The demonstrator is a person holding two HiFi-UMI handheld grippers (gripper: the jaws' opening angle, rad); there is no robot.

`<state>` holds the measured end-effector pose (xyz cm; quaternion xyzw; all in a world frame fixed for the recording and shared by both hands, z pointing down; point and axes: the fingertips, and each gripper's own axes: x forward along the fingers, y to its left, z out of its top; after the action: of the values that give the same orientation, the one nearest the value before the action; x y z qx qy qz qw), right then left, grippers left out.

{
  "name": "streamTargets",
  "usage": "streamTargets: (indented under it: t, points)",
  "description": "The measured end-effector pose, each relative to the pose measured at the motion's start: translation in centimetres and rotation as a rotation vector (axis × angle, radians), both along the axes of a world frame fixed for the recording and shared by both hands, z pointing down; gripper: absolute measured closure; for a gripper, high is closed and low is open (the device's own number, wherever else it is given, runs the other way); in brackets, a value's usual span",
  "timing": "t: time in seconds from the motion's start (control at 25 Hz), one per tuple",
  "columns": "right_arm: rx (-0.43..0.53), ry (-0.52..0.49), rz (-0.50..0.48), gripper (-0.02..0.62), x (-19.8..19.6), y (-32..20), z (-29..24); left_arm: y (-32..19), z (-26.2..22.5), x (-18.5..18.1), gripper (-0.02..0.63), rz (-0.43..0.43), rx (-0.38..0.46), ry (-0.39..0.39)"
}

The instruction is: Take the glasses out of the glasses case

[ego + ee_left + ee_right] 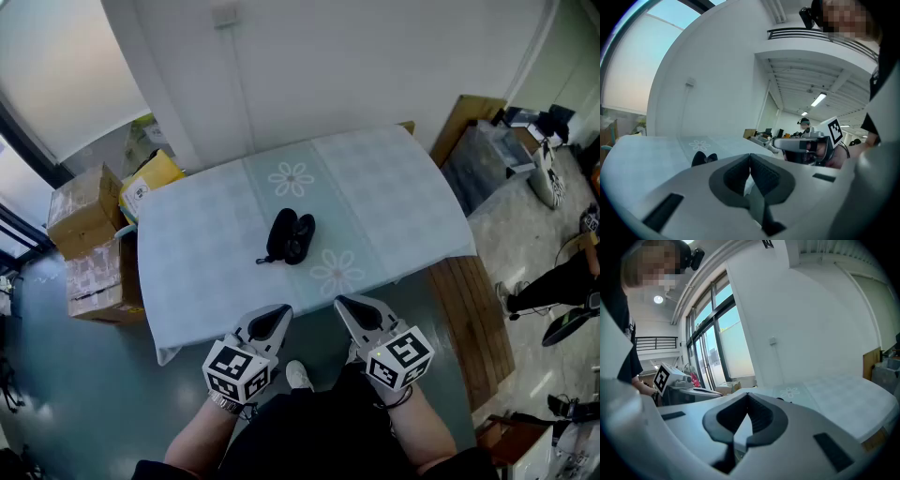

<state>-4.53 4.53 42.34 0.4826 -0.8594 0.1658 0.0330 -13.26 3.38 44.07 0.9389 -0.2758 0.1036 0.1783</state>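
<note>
A black glasses case [289, 236] lies in the middle of the table [394, 187], which has a pale blue flowered cloth. The case looks parted into two halves; I cannot make out its contents. My left gripper [278, 311] hovers just off the table's front edge, shut and empty. Beside it my right gripper [345, 304] is also shut and empty. In the left gripper view the jaws of the left gripper [750, 157] meet, with the case [703, 158] low ahead at the left. In the right gripper view the right gripper [748, 396] shows its jaw tips touching.
Cardboard boxes [89, 244] and a yellow box [150, 178] stand on the floor left of the table. Wooden boards [473, 319] lie on the right. A white wall [328, 66] runs behind the table. A person's leg [553, 281] shows at the far right.
</note>
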Motion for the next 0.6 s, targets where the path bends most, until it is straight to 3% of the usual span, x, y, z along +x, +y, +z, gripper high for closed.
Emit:
streamTargets:
  t: [0.6]
  points:
    - [0.015, 0.005, -0.014, 0.572, -0.14, -0.06, -0.15, 0.14, 0.20, -0.08, 0.577, -0.001, -0.008, -0.009]
